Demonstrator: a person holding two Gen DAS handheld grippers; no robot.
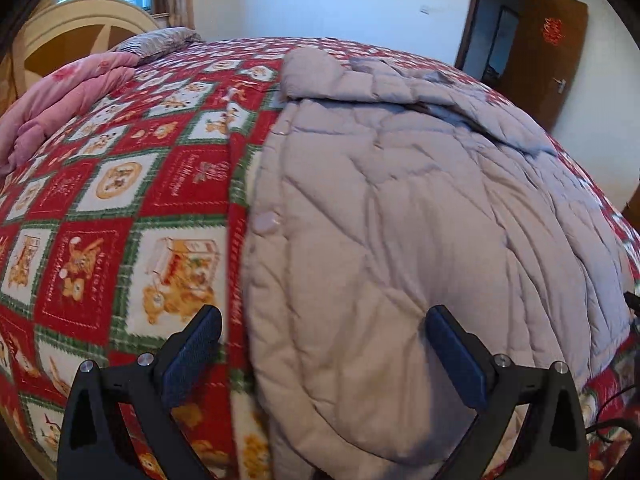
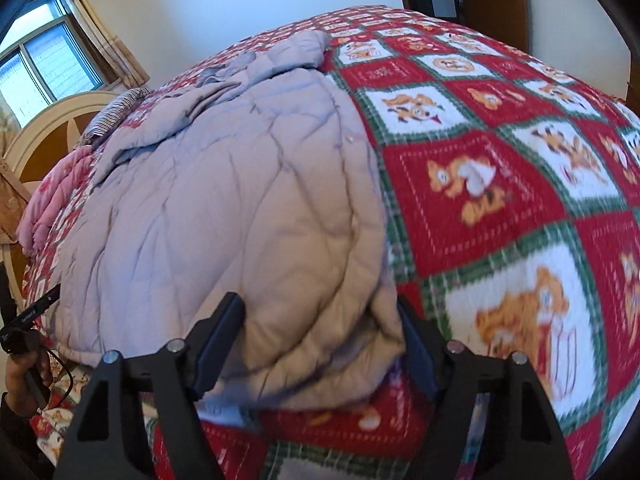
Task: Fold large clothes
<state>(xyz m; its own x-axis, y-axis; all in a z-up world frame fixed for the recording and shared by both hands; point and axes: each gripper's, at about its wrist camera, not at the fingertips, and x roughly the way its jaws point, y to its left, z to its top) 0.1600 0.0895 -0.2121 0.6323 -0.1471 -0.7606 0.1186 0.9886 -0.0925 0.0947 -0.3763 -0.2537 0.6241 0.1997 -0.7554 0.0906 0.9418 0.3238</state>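
So the big grey quilted coat (image 1: 400, 208) is lying flat on the bed, on a red-and-white teddy bear bedspread (image 1: 120, 184). Its near hem sits close to the bed's front edge, and there's loads of bare bedspread on both sides. A pink blanket (image 1: 68, 92) is bunched up by the headboard (image 1: 60, 36), well away. The left gripper (image 1: 324, 332) tilts down over the hem's left corner, jaws spread wide, nothing pinched. The right gripper (image 2: 320, 320) straddles the right corner with fabric bunched between its fingers; can't tell if it's really gripping.

Left gripper (image 1: 324, 332) gapes wide; right gripper (image 2: 320, 320) seemingly pinching.
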